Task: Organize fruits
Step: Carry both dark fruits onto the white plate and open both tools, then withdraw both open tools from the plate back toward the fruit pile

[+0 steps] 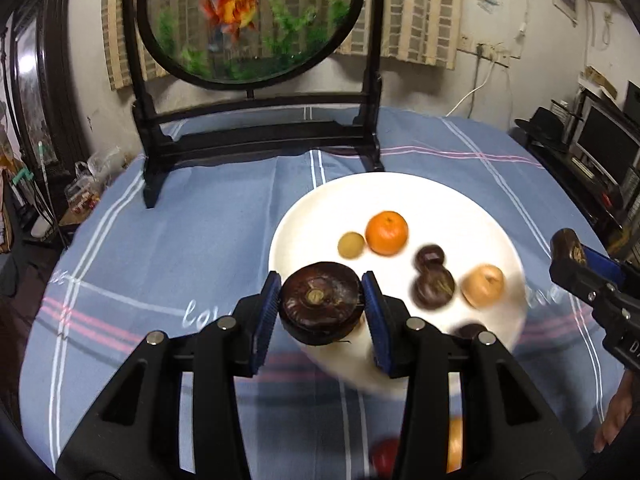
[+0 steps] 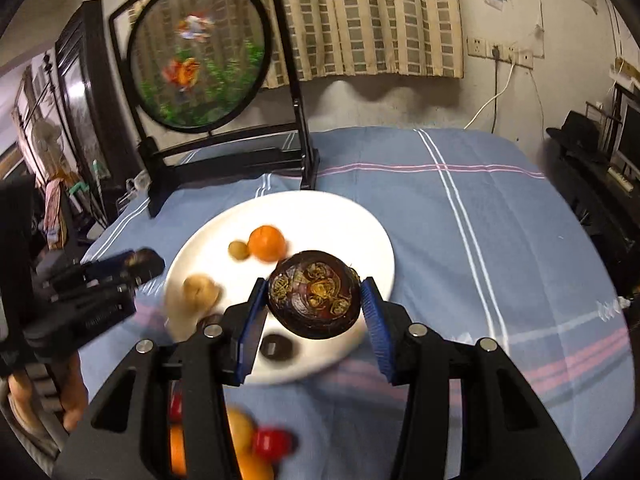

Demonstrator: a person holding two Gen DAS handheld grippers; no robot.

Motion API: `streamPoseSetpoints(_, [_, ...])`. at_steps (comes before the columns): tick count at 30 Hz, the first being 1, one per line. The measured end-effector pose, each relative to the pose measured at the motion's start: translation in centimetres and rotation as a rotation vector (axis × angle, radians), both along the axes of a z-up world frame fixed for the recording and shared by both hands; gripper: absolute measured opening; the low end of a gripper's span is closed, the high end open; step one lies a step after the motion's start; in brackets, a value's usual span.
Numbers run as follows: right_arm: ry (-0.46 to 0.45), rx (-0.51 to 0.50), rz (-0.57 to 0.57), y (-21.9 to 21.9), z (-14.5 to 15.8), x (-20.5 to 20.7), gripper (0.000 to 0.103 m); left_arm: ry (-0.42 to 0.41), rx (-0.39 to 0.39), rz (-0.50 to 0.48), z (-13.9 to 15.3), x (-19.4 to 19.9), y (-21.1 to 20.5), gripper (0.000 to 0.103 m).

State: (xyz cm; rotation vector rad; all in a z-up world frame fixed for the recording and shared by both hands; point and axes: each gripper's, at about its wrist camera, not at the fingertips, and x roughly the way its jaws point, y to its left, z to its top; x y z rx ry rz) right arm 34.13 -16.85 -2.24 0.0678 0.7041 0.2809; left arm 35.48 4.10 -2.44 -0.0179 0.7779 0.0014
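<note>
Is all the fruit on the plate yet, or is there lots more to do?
Partly done. The round white plate already holds an orange mandarin, a small tan fruit and some dark brown ones. Each tool is holding a dark brown round fruit over the plate: left tool, right tool. A red fruit and orange ones are left on the blue cloth.

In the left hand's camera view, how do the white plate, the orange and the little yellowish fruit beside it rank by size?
Largest to smallest:
1. white plate
2. orange
3. little yellowish fruit
The two fruits lie side by side, so nearness hardly skews it.
</note>
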Motion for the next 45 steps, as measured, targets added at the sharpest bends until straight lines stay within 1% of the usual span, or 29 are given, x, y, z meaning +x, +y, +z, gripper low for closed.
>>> streamPoseSetpoints(2, [0.023, 0.002, -0.011, 0.2, -0.8, 2.7, 0.048, 0.027, -0.003, 0.011, -1.0, 2.5, 0.4, 0.042])
streamPoseSetpoints(4, [0.044, -0.002, -0.012, 0.3, -1.6, 4.9, 0.048, 0.037, -0.003, 0.013, -1.5, 3.8, 0.5, 0.042])
streamPoseSetpoints(10, [0.087, -0.035, 0.018, 1.5, -3.5, 8.9, 0.048, 0.077, -0.023, -0.003, -3.1, 6.3, 0.9, 0.042])
streamPoseSetpoints(14, [0.151, -0.054, 0.039, 1.9, -5.5, 9.8, 0.049, 0.105, 0.0, 0.003, -4.5, 7.5, 0.6, 0.042])
streamPoseSetpoints(15, [0.146, -0.056, 0.035, 1.8, -5.6, 9.9, 0.053, 0.109, -0.004, 0.007, -4.6, 7.7, 0.6, 0.044])
streamPoseSetpoints(16, [0.135, -0.066, 0.026, 1.6, -5.5, 9.9, 0.058, 0.111, -0.007, 0.007, -4.8, 7.8, 0.6, 0.051])
streamPoseSetpoints(17, [0.117, -0.084, 0.009, 1.5, -5.3, 9.7, 0.066, 0.109, -0.009, 0.003, -4.8, 7.8, 0.5, 0.054])
streamPoseSetpoints(19, [0.074, -0.095, -0.001, 1.3, -4.6, 9.3, 0.066, 0.09, 0.001, 0.005, -4.4, 7.6, 0.3, 0.061])
streamPoseSetpoints(22, [0.069, -0.061, 0.012, 1.2, -4.3, 9.2, 0.066, 0.067, 0.003, -0.003, -3.6, 7.2, 0.0, 0.062])
streamPoseSetpoints(26, [0.073, -0.054, 0.021, 1.3, -4.1, 9.0, 0.066, 0.057, 0.003, -0.001, -2.7, 6.8, 0.0, 0.063])
streamPoseSetpoints(28, [0.07, -0.036, 0.024, 1.3, -3.6, 8.6, 0.066, 0.051, 0.0, 0.006, -2.0, 6.0, 0.4, 0.065])
streamPoseSetpoints(31, [0.061, 0.006, 0.03, 1.5, -2.1, 7.6, 0.066, 0.042, -0.011, 0.019, -1.4, 3.5, 1.4, 0.068])
streamPoseSetpoints(33, [0.05, 0.026, 0.036, 1.7, -1.1, 6.1, 0.067, 0.045, -0.02, 0.03, -1.3, 1.5, 2.1, 0.068])
streamPoseSetpoints(35, [0.057, 0.04, 0.059, 2.0, -0.4, 3.9, 0.068, 0.058, -0.042, 0.031, -1.5, -0.6, 2.6, 0.068])
streamPoseSetpoints(37, [0.056, 0.055, 0.077, 1.7, 0.0, 1.3, 0.07, 0.064, -0.071, 0.022, -1.9, -3.7, 2.8, 0.068])
streamPoseSetpoints(39, [0.047, 0.059, 0.069, 1.0, 0.2, -1.0, 0.075, 0.058, -0.065, 0.003, -2.3, -6.2, 2.4, 0.068])
streamPoseSetpoints(42, [0.021, 0.082, 0.046, -0.8, 0.2, -4.9, 0.077, 0.045, -0.033, -0.031, -2.9, -9.6, 1.3, 0.071])
streamPoseSetpoints(43, [0.01, 0.111, 0.032, -1.8, -0.2, -6.3, 0.081, 0.044, -0.022, -0.042, -3.1, -10.4, 0.9, 0.071])
streamPoseSetpoints(44, [0.013, 0.138, 0.014, -2.7, -0.8, -7.3, 0.094, 0.044, -0.018, -0.054, -3.3, -11.2, 0.5, 0.071])
streamPoseSetpoints(45, [0.019, 0.165, -0.003, -3.6, -1.3, -8.1, 0.097, 0.044, -0.019, -0.071, -3.4, -12.0, 0.1, 0.071])
